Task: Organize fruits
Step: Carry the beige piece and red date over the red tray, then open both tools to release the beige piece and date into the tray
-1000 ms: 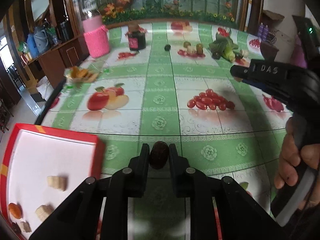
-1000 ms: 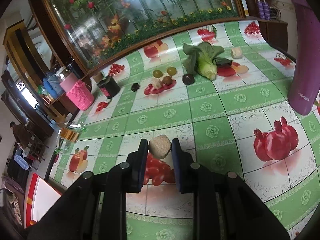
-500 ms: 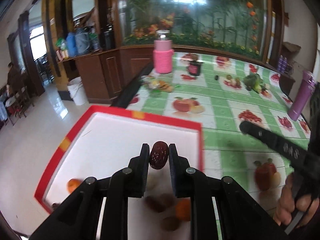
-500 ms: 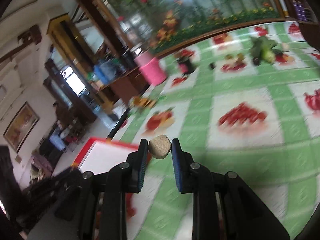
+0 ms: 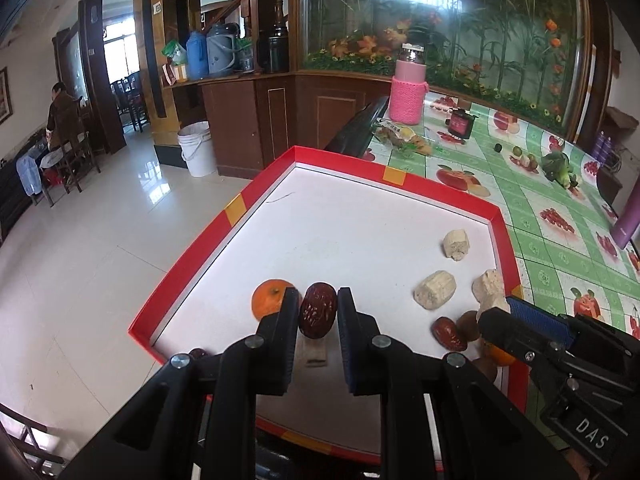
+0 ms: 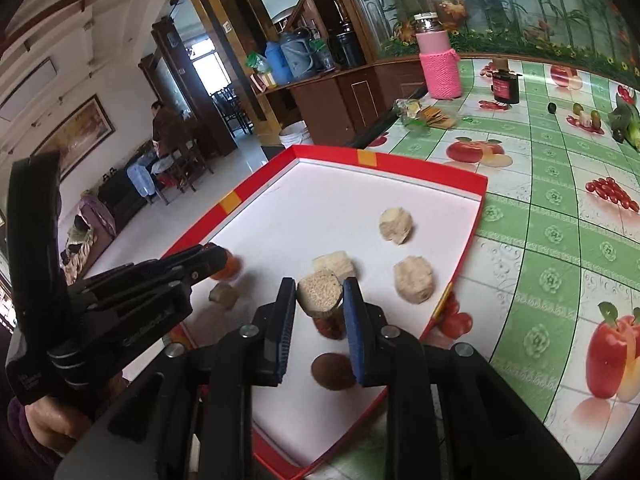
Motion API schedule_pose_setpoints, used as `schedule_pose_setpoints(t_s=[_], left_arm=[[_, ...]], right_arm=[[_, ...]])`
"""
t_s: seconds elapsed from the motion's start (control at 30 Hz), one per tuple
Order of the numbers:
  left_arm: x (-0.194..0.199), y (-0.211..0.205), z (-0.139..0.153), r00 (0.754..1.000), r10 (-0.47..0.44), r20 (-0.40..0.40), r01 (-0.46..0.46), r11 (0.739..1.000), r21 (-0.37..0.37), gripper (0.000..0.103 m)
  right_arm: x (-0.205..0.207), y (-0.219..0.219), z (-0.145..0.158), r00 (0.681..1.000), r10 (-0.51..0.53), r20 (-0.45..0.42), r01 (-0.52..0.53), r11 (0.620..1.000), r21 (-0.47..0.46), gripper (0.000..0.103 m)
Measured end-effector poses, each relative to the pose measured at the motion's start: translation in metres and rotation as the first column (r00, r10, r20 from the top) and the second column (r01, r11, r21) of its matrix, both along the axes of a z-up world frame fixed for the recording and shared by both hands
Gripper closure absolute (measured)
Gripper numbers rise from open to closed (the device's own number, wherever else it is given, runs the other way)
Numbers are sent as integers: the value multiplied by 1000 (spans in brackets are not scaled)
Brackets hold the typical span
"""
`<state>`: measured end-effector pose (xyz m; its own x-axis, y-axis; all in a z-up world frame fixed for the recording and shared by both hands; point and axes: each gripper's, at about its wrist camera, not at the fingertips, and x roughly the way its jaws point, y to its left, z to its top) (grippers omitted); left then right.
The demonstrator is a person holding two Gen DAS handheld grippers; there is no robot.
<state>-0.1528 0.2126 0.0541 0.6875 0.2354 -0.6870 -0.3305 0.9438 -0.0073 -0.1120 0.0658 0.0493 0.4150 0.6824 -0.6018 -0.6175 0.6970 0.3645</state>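
My left gripper (image 5: 318,312) is shut on a dark red date (image 5: 317,310) and holds it over the near part of the red-rimmed white tray (image 5: 260,184), next to an orange (image 5: 269,297). My right gripper (image 6: 319,298) is shut on a beige fruit chunk (image 6: 319,294) above the same tray (image 6: 472,220). Several beige chunks (image 6: 395,220), a date (image 5: 449,333) and a brown round fruit (image 6: 333,366) lie in the tray. The right gripper shows in the left wrist view (image 5: 500,312), the left gripper in the right wrist view (image 6: 216,256).
The tray lies at the corner of a table with a green fruit-print cloth (image 6: 560,232). Further back stand a pink-sleeved jar (image 5: 407,94), a dark jar (image 5: 460,122), a snack bag (image 5: 400,136), small fruits (image 5: 520,154), greens (image 5: 558,168) and a purple bottle (image 5: 628,220).
Both grippers have swung left from over the tablecloth to over the tray and dropped closer to it, each still holding its piece.
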Motion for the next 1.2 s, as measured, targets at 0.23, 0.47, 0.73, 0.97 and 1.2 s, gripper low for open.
schedule_pose_setpoints(t_s=[0.23,0.47,0.73,0.97,1.2], left_arm=[[-11,2,-1,1000,-8,13,8,1000,-5,85],[-15,1,-5,1000,-9,6,9,1000,-4,85],[-17,2,-8,1000,-4,-2,4,1000,-1,85],[-16,1,-10,1000,-10,-11,10,1000,0,85],[-14,-1,-10,1000,-13,-15,13,1000,-2,85]], right_arm=[[-17,7,-4,1000,-12,23,13,999,-39,77],[-28,10,-6,999,-12,30,13,998,-54,77],[-34,10,-9,1000,-6,29,8,998,-62,77],[-32,7,-9,1000,-20,23,21,998,-55,77],[-27,-1,-7,999,-45,30,47,998,-42,77]])
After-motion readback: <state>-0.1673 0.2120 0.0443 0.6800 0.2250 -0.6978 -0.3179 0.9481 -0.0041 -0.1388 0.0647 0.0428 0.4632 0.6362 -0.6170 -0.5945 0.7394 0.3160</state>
